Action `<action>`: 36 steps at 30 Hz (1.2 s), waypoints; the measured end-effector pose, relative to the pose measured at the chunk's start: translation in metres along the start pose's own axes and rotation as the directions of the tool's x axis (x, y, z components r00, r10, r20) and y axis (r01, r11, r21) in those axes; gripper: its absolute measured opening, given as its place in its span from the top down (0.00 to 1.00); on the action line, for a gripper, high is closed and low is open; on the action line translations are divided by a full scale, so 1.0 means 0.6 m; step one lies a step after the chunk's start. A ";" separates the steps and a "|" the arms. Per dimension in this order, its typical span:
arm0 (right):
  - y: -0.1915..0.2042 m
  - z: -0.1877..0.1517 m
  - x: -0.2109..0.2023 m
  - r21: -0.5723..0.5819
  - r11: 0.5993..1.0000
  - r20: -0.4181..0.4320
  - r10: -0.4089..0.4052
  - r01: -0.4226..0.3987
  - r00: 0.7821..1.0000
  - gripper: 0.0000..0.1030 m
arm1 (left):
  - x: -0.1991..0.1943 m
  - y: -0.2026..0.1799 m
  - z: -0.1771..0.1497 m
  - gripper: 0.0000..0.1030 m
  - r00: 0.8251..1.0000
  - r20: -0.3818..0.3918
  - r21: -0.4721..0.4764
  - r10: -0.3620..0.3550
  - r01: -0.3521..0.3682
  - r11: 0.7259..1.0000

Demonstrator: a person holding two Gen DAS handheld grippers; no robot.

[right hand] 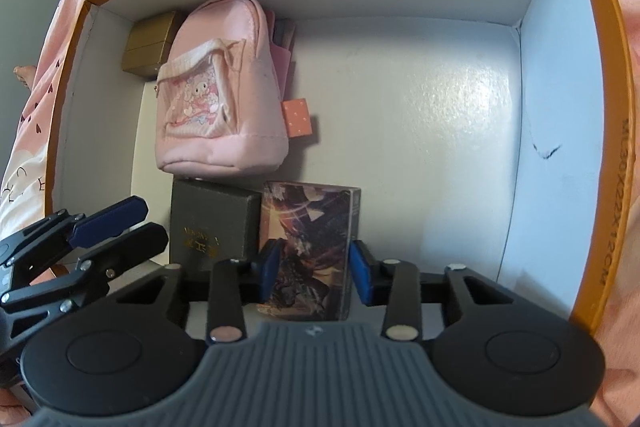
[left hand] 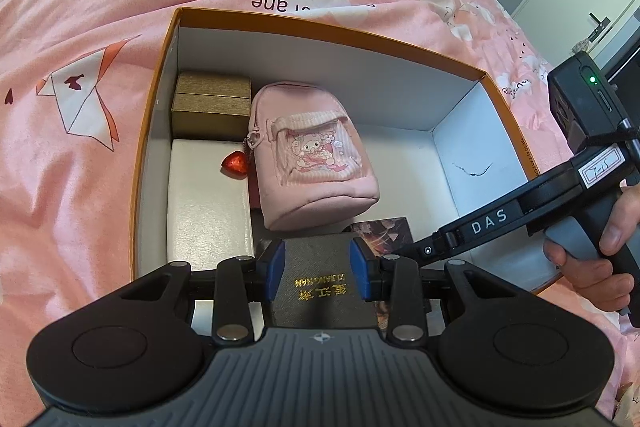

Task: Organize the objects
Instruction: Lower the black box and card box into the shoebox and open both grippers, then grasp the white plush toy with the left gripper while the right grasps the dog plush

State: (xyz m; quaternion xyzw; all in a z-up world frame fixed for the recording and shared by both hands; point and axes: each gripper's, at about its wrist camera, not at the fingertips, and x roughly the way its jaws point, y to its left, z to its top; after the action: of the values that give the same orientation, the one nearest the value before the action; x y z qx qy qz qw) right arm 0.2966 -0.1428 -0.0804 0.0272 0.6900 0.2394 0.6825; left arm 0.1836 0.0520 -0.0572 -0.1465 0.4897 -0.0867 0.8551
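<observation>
- The big cardboard box (left hand: 460, 99) sits on a soft pink bedspread (left hand: 100, 7) with paper-crane prints. Its rim is orange-brown, its inside glossy white, and there's a small tear in one white wall.
- The left gripper (left hand: 318, 269) is clamped on a dark grey box (left hand: 316, 267) with a fine cross-hatch texture and gold lettering. The blue pads press both its sides, right at the near end of the big box.
- The right gripper (right hand: 314, 269) straddles a printed card box (right hand: 310, 227) with glossy dark fantasy artwork. The left pad touches it, but on the right side I can't tell if the pad makes contact. It stands just beside the dark grey box.
- Inside too: a puffy pink mini backpack pouch (left hand: 312, 163) with a cartoon pocket and a shiny red heart charm (left hand: 236, 163), a ribbed gold box (left hand: 212, 107) in the far corner, and a flat white leathery case (left hand: 208, 203) along the wall.
- A hand (left hand: 592, 259) holds the right gripper's handle.
</observation>
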 end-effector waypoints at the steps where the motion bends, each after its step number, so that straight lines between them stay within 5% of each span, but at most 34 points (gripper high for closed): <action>1: 0.000 -0.001 0.001 0.002 1.000 -0.001 0.004 -0.004 1.000 0.70 | 0.000 0.000 0.000 0.61 1.000 0.001 -0.002 0.000 0.000 1.000; 10: 0.005 -0.016 0.000 -0.005 1.000 0.023 -0.003 0.003 1.000 0.74 | -0.012 -0.012 -0.004 0.61 0.999 0.046 0.009 -0.003 0.003 1.000; 17: 0.040 -0.056 -0.052 -0.103 0.994 0.155 -0.024 0.040 0.988 0.77 | -0.061 -0.040 -0.022 0.61 0.992 0.126 0.036 -0.022 0.017 0.999; 22: 0.066 -0.109 -0.114 -0.212 0.973 0.337 -0.019 0.095 0.941 0.77 | -0.100 -0.066 -0.041 0.57 0.983 0.178 0.080 -0.050 0.036 0.996; 28: 0.083 -0.186 -0.170 -0.254 0.961 0.508 0.033 0.113 0.861 0.76 | -0.141 -0.084 -0.075 0.56 0.976 0.169 0.130 -0.136 0.115 0.985; 36: 0.064 -0.300 -0.182 -0.185 0.969 0.570 -0.032 0.166 0.821 0.76 | -0.158 -0.109 -0.146 0.56 0.976 0.063 0.221 -0.206 0.188 0.957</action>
State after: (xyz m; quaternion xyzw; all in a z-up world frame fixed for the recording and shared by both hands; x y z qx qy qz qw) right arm 0.1211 -0.2017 0.0267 -0.0175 0.4269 0.2616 0.8655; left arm 0.0598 0.0037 0.0000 -0.1052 0.4234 -0.2174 0.8731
